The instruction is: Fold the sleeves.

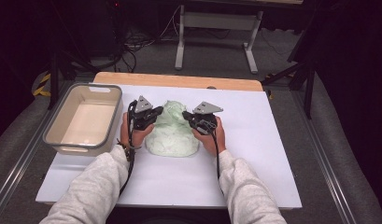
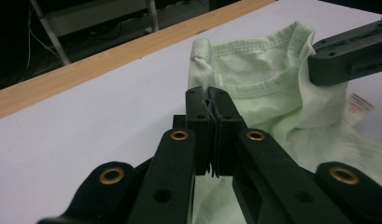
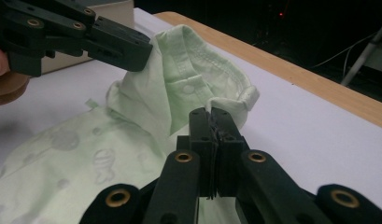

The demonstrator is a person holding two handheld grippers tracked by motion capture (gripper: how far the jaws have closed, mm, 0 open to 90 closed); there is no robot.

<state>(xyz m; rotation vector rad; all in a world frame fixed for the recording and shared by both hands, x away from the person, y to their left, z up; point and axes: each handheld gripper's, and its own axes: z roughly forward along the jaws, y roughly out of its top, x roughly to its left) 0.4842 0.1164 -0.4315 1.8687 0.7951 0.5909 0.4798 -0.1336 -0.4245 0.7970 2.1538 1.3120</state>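
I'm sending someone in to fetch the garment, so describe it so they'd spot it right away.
On the white table, right of the grey bin, lies a crumpled pale green shirt. Its collar is lifted, pinched by the left claw and the right claw. It is the only cloth there, with a faint printed pattern and a button near the neck.

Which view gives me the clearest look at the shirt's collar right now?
The right gripper view: the collar stands open there, with stitching and a button visible. The left gripper view shows its inner band and a label. The high view shows only a small raised bump.
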